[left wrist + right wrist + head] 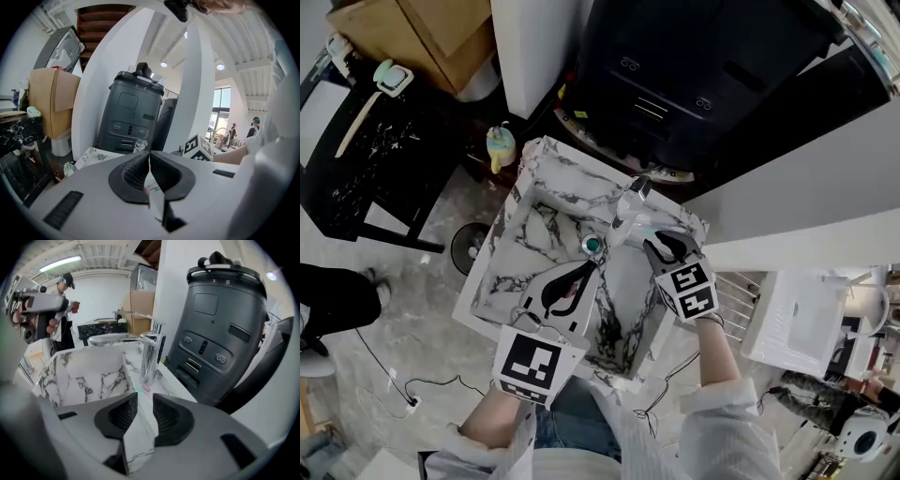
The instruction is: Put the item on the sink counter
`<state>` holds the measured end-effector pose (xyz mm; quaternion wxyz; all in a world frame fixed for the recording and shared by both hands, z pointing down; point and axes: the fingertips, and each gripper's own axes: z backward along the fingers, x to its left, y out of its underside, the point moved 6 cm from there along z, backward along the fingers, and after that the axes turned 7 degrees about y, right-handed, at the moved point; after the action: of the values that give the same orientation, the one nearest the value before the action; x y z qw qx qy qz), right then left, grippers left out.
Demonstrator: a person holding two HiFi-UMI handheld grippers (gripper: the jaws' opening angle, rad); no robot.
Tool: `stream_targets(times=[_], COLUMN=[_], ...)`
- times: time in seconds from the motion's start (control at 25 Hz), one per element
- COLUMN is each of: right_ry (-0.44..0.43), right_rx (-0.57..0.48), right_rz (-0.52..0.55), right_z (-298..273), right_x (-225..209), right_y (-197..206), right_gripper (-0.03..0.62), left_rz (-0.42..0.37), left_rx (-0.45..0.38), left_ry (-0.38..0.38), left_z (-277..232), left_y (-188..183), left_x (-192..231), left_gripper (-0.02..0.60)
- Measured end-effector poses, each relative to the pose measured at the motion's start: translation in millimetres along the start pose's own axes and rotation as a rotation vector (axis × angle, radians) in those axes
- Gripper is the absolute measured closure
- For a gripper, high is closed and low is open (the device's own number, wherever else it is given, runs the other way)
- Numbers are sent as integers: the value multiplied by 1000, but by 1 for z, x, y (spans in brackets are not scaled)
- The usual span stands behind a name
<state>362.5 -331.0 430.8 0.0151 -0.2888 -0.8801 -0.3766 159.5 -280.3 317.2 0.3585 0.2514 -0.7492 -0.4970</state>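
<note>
Two claws hang over the marble sink (492, 272). Our left claw (150, 158) is closed on nothing above the basin. Our right claw (145, 399) stands parted and empty (a small pale item (142, 388) lies on the worktop at the faucet's (149, 357) foot, just ahead).

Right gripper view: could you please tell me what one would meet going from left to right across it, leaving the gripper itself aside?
person in a cap → marble sink → faucet → dark grey machine. The cardboard box and black table behind overlap these, so they are left out.
</note>
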Motion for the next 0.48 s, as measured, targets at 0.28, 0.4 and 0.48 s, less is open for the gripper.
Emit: stream_targets(times=[0.28,0.4,0.48], right_ry=[-50,-63,-75], right_rx=[85,124,144], right_rz=[125,202,258], right_z=[-34,-42,-49], right_x=[-1,-1,-1], right_y=[15,18,20], right_gripper=[454,442,437], left_rz=[26,32,34], left_rx=[18,22,25], left_ry=[-21,-25,-28], left_z=[-2,-2,-1], left_y=[13,18,20], left_x=[4,4,5], left_gripper=[560,560,560])
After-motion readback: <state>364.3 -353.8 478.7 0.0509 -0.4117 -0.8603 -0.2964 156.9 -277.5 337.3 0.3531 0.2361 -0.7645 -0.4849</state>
